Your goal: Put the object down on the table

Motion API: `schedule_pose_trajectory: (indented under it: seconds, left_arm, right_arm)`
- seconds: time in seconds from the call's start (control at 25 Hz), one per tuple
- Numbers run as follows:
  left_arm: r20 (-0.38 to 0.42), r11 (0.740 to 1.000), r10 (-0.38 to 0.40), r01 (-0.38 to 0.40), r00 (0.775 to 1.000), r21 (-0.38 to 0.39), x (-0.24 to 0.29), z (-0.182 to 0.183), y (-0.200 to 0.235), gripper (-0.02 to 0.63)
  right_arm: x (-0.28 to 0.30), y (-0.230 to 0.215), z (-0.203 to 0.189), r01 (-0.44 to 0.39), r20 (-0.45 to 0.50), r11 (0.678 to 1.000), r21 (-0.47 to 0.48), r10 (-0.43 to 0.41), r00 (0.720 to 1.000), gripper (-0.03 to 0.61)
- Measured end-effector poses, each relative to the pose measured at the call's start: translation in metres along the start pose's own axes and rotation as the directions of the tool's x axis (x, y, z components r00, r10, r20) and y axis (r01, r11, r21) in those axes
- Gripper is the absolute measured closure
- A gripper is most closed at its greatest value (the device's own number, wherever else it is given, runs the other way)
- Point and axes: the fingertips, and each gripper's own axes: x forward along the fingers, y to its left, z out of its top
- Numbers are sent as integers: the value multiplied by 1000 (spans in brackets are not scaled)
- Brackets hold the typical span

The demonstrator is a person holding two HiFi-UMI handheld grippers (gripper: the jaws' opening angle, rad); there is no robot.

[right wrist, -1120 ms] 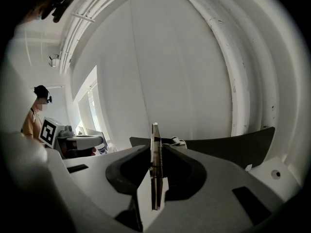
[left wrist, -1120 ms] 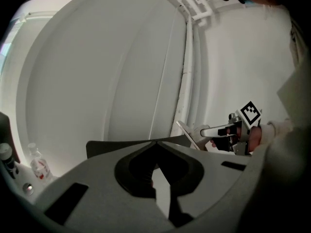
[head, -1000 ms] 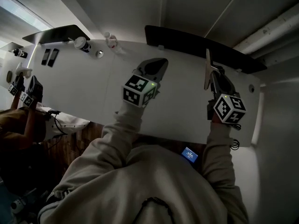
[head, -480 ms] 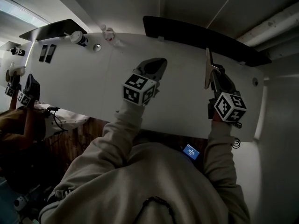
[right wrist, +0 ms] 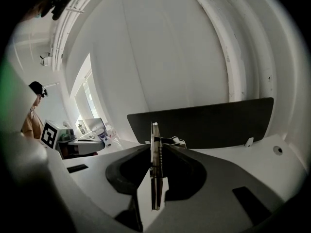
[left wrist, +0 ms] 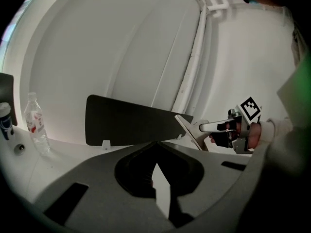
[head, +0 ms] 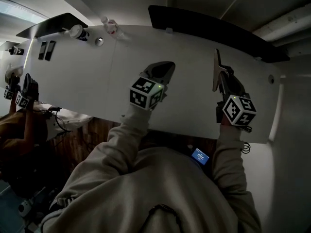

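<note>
1 thin plate (right wrist: pixel 154 178) upright, grasped by right claw (right wrist: pixel 155 147), left claw (left wrist: pixel 155 144) clenched empty, bottle (left wrist: pixel 36 123) label illegible

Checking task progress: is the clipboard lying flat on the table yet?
No: the clipboard stands on edge, clamped between the jaws of the right gripper.

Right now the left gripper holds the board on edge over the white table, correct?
Not quite: the right gripper holds the board on edge over the white table, clamped between its jaws; the right gripper view shows it. The left gripper has nothing between its jaws.
</note>
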Motion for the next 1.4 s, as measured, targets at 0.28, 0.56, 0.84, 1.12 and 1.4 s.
schedule_pose_trajectory:
  seconds: [0.28, 0.56, 0.84, 1.12, 1.4]
  left_arm:
    - [-52, 1000, 0, 0, 999, -16, 4, -33, 1, 612]
    - [-75, 999, 3, -5, 997, -37, 9, -58, 7, 611]
    - [-110, 999, -2, -4, 994, -53, 11, -83, 13, 611]
    - [-145, 997, 7, -18, 989, -75, 10, -109, 23, 612]
    - [-180, 996, -2, -14, 984, -88, 12, -135, 21, 611]
  right_arm:
    - [5, -7, -31, 1, -38, 1000, 23, 0, 999, 485]
    - [13, -9, -54, -3, -65, 999, 36, 6, 998, 485]
    - [25, -7, -79, -9, -103, 999, 39, 13, 995, 485]
    - [33, -3, -108, -22, -141, 998, 61, 31, 990, 485]
    - [39, 2, -134, -33, -176, 997, 72, 45, 983, 485]
